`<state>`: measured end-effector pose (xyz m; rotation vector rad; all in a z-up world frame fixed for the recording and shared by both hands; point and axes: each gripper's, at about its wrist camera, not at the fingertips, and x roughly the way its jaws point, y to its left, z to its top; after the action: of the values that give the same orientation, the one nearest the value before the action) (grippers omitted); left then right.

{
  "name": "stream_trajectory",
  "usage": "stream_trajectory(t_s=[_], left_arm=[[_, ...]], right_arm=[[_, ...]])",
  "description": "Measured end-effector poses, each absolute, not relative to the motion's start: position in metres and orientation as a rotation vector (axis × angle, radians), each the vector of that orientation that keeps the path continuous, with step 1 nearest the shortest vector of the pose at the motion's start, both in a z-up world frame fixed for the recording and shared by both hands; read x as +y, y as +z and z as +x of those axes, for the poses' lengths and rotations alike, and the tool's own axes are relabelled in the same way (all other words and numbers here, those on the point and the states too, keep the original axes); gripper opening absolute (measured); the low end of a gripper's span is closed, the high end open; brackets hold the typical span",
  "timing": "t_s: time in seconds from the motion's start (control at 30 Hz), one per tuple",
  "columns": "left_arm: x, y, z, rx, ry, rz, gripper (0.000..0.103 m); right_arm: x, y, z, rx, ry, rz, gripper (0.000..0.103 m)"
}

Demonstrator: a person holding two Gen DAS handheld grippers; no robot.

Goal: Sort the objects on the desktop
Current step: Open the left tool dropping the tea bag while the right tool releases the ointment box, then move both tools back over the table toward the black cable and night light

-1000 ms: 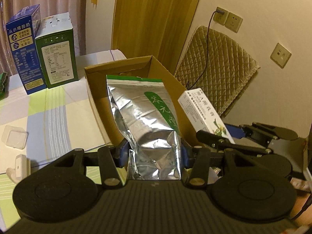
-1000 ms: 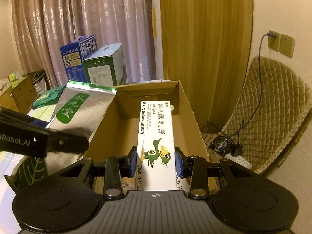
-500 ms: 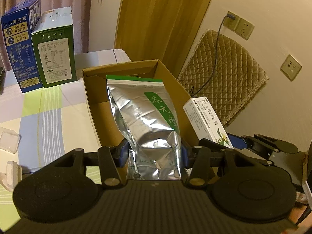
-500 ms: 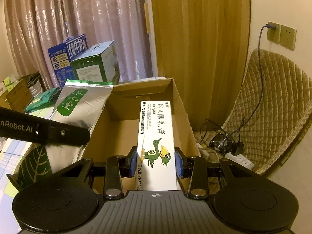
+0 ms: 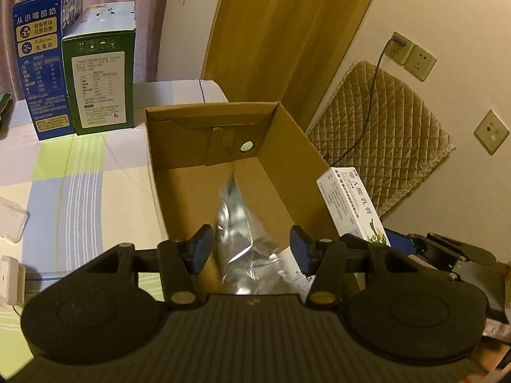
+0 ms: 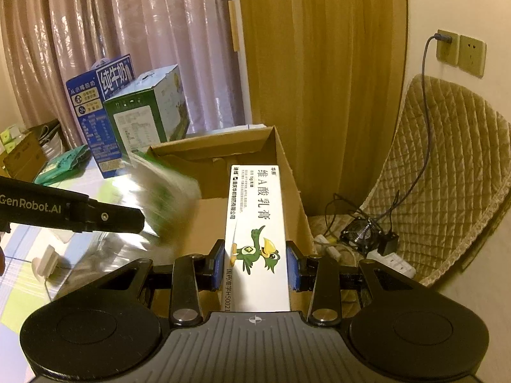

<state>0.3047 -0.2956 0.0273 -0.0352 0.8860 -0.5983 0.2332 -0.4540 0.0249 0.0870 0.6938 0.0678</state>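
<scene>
A silver foil bag (image 5: pixel 236 229) sits between the pads of my left gripper (image 5: pixel 252 249), which is shut on its lower part. The bag tips forward, edge-on, into the open cardboard box (image 5: pixel 210 108). In the right wrist view the foil bag (image 6: pixel 166 191) is blurred, over the cardboard box's (image 6: pixel 217 143) left wall, behind a finger of my left gripper (image 6: pixel 95 217). My right gripper (image 6: pixel 255 265) is shut on a long white ointment box (image 6: pixel 255 223) with a green bird, held above the cardboard box's right side. The ointment box (image 5: pixel 348 204) also shows in the left wrist view.
A blue milk carton (image 5: pixel 41 63) and a green carton (image 5: pixel 99 79) stand at the back of the checked tablecloth. A clear plastic case (image 5: pixel 9 220) lies at the left. A quilted chair (image 6: pixel 447 175), cables and a power strip (image 6: pixel 392 261) are beyond the table's right edge.
The foil bag, upright and face-on before, has flopped forward and down into the cardboard box. Both grippers have moved closer over the box. The ointment box stays gripped.
</scene>
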Motion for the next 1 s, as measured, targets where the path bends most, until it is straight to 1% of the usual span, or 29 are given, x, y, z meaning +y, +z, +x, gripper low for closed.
stream_trajectory(t_s=[0.27,0.47,0.5,0.6,0.67,0.73,0.9,1.0], left_arm=[[-0.277,0.027,0.295,0.871,-0.586,-0.042,0.046],[-0.262,0.029,0.29,0.858,-0.573,-0.049,0.047],[-0.26,0.03,0.289,0.857,-0.572,-0.049,0.049],[-0.254,0.029,0.285,0.854,-0.571,-0.041,0.053],[-0.248,0.028,0.281,0.854,-0.565,-0.034,0.054],[-0.242,0.026,0.276,0.855,-0.557,-0.033,0.059],[-0.226,0.023,0.26,0.854,-0.541,-0.029,0.062],[-0.214,0.023,0.248,0.856,-0.533,-0.029,0.07]], right_arm=[[-0.45,0.013,0.232,0.715,0.077,0.095,0.035],[-0.445,0.018,0.235,0.692,0.093,0.118,0.035],[-0.446,0.02,0.235,0.676,0.093,0.127,0.036],[-0.448,0.024,0.236,0.667,0.078,0.148,0.046],[-0.449,0.025,0.233,0.664,0.074,0.146,0.047],[-0.45,0.026,0.228,0.664,0.072,0.147,0.048],[-0.449,0.025,0.205,0.665,0.072,0.159,0.05],[-0.441,0.025,0.189,0.673,0.082,0.154,0.055]])
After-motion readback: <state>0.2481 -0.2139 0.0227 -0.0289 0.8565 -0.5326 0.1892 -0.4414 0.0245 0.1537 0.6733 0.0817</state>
